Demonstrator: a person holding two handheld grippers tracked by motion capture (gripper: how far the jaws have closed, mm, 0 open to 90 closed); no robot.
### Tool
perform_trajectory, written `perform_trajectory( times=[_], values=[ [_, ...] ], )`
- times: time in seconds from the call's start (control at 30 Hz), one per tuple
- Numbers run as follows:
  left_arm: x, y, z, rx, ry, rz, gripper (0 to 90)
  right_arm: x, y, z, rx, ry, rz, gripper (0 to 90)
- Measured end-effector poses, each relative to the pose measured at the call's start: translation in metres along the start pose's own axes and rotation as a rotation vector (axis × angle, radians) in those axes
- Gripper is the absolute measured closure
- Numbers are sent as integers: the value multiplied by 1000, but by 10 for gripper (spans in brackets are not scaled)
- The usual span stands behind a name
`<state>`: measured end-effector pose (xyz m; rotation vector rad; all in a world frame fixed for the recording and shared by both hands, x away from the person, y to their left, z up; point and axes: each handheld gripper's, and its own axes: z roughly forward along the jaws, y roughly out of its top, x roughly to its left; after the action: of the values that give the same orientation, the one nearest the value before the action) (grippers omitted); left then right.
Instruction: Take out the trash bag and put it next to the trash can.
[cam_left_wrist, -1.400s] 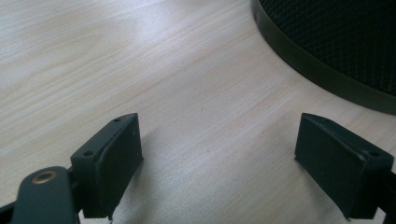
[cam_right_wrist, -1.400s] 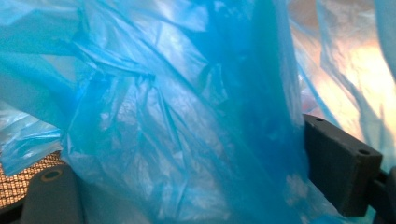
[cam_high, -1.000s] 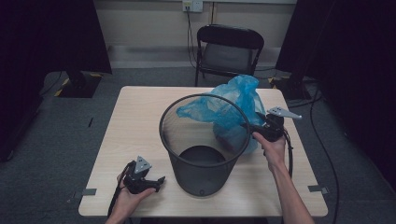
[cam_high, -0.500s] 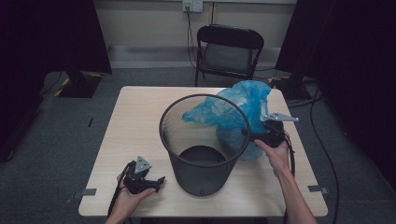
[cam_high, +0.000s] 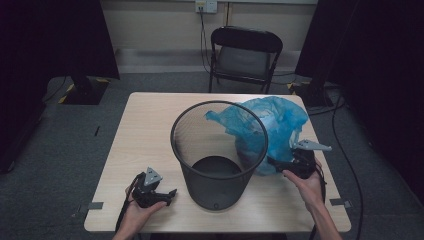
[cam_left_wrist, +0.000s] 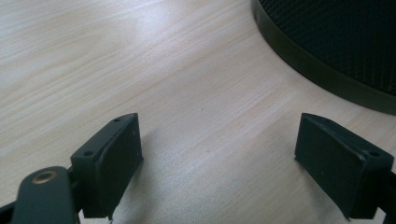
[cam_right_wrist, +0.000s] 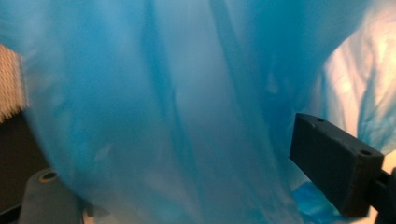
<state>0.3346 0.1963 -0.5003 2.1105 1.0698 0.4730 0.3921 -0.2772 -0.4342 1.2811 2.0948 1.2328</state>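
A black mesh wastebasket (cam_high: 210, 185) stands upright in the middle of the wooden table (cam_high: 145, 125). A blue plastic bag (cam_high: 277, 120) billows behind its right rim, partly draped over the rim. My right gripper (cam_high: 272, 162) is low at the basket's right side, pushed into the bag. In the right gripper view the bag (cam_right_wrist: 163, 116) covers the left jaw, and the right finger (cam_right_wrist: 334, 163) stands far out, so the gripper (cam_right_wrist: 201, 172) is open. My left gripper (cam_high: 172, 192) rests on the table left of the basket, open (cam_left_wrist: 217, 154) and holding nothing, with the basket's base (cam_left_wrist: 336, 46) just ahead.
A black folding chair (cam_high: 245, 55) stands behind the table's far edge. Cables run over the grey floor at right. Bare tabletop lies to the left of and behind the basket.
My right gripper has come down and toward the near edge. The blue bag has puffed out and sunk lower beside the basket. The left gripper has stayed put.
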Motion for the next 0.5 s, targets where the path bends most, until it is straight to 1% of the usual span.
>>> perform_trajectory(
  times=[0.03, 0.1, 0.13, 0.17, 0.2, 0.23, 0.27, 0.3, 0.33, 0.37, 0.4, 0.43, 0.47, 0.5],
  values=[
    [0, 0, 0, 0, 0, 0, 139, 1, -4, 1, 7, -1, -6, 159],
    [0, 0, 0, 0, 0, 0, 140, 4, -11, 0, 5, 17, -6, 159],
    [0, 0, 0, 0, 0, 0, 140, 5, -13, 1, 15, 9, -15, 159],
    [0, 0, 0, 0, 0, 0, 139, 6, -15, 3, 30, -10, -11, 158],
    [0, 0, 0, 0, 0, 0, 139, 7, -17, 6, 30, -33, -24, 158],
    [0, 0, 0, 0, 1, 0, 139, 7, -20, 10, 43, -46, -47, 159],
    [0, 0, 0, 0, 1, 0, 140, 8, -23, 13, 61, -27, -37, 159],
    [0, 0, 0, 0, 0, 0, 139, 9, -25, 15, 53, -27, -27, 158],
    [0, 0, 0, 0, 1, 0, 140, 10, -27, 17, 54, -42, -48, 158],
    [0, 0, 0, 0, 1, 0, 140, 12, -26, 18, 68, -53, -64, 158],
    [0, 0, 0, 0, 0, -1, 139, 13, -25, 18, 55, -69, -63, 159],
    [0, 0, 0, 0, 0, -1, 140, 14, -23, 18, 26, -46, -55, 156],
    [0, 0, 0, 0, 0, -1, 140, 16, -21, 17, 1, -35, -34, 157],
    [0, 0, 0, 0, 0, -1, 140, 17, -18, 16, -28, 3, -1, 157]
  ],
)
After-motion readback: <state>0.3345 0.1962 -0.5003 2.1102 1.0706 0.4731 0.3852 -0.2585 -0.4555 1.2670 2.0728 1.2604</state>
